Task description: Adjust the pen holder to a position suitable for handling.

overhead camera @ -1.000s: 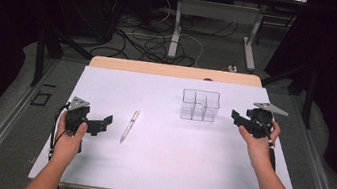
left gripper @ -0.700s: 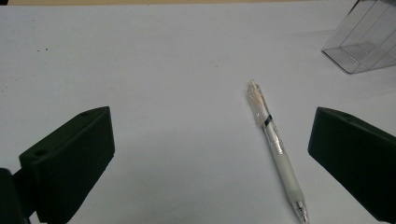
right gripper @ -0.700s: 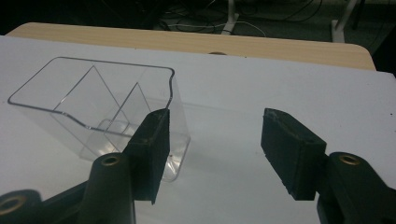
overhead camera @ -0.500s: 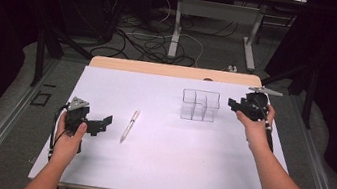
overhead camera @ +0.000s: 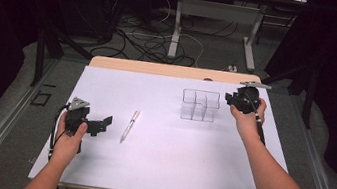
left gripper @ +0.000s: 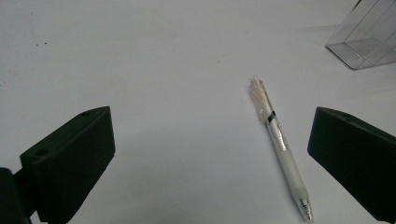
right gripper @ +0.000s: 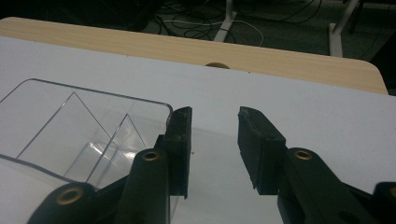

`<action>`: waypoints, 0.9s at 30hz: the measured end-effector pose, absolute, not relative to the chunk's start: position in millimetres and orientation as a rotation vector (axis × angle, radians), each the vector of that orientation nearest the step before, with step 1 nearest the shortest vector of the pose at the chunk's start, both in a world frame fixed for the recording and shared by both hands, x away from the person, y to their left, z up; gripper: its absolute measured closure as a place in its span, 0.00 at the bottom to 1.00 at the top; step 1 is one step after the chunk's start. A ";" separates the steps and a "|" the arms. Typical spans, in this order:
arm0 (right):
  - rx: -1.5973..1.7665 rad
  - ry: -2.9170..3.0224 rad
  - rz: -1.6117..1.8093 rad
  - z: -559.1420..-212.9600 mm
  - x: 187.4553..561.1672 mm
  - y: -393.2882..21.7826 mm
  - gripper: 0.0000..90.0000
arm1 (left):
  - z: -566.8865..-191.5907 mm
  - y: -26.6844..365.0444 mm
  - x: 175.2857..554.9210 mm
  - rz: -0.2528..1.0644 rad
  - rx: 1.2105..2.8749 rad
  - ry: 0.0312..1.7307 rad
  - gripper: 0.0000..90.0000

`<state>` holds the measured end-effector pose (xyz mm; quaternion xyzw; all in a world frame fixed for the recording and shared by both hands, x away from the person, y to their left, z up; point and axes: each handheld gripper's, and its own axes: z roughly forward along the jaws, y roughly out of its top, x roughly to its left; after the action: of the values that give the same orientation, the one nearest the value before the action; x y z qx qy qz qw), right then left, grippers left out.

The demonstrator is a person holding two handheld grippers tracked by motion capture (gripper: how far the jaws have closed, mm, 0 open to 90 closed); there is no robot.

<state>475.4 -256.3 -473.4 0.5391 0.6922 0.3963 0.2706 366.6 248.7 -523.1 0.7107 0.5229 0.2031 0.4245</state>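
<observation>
Organiser (overhead camera: 200,105) compartments hold nothing; right tongs (right gripper: 214,140), closing, gape beside it; left tongs (left gripper: 205,154) wide apart.

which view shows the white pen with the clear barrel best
The left gripper view: the white pen with the clear barrel lies large and sharp on the white sheet, with its clip, grip and tip distinct. In the high view the pen is a thin pale sliver ahead of the left gripper.

A white sheet (overhead camera: 161,164) covers the wooden table (overhead camera: 160,68), its bare far edge showing. Beyond — a tangle of cables (overhead camera: 149,41) on grey floor (overhead camera: 204,44), beside another table's metal legs (overhead camera: 177,25).
</observation>
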 end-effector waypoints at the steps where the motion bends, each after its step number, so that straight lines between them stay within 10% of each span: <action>1: 1.463 1.863 1.064 -475.2 476.6 -254.5 0.75 | -523.2 248.6 366.6 0.507 1.779 1.308 0.01; 27: 1.529 1.935 1.048 -502.3 492.0 -240.5 0.99 | -523.8 250.1 367.5 0.504 1.784 1.308 0.01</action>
<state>492.0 -240.5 -502.3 0.5556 0.7028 0.3807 0.2290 367.5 250.1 -523.8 0.7126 0.5226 0.2015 0.4226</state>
